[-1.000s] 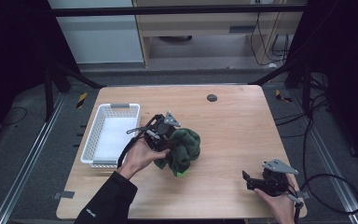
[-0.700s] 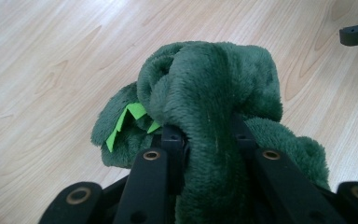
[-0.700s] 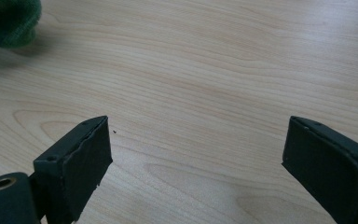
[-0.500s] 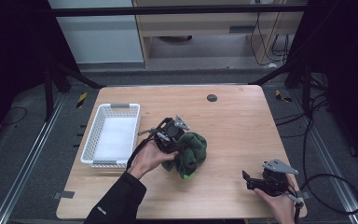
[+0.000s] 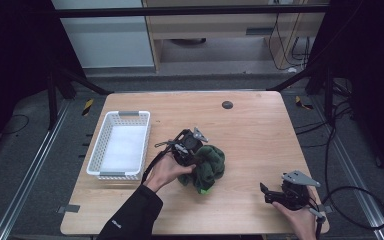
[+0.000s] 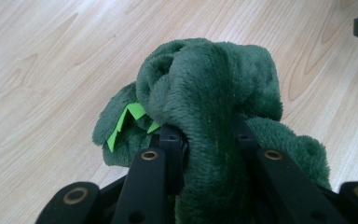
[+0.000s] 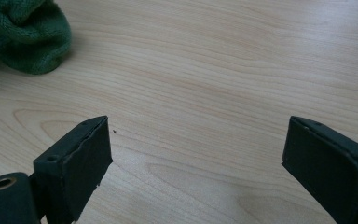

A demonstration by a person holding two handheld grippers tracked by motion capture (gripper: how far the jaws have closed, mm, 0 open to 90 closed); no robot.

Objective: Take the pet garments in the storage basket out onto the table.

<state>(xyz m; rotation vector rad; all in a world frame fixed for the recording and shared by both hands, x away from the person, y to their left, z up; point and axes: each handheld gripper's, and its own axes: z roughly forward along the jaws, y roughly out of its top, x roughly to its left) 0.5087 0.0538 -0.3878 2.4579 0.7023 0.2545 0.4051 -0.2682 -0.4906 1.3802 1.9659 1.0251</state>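
On the light wooden tabletop [image 5: 260, 125], the left tool [image 5: 196, 152] is clenched on a fold of the dark green plush toy [image 5: 207, 167], which has small bright green felt spikes [image 6: 123, 122]. The toy lies near the middle of the tabletop, to the right of the white plastic basket [image 5: 121, 145]. The right tool [image 5: 270, 192] rests near the front right corner, its jaws spread wide, grasping nothing.
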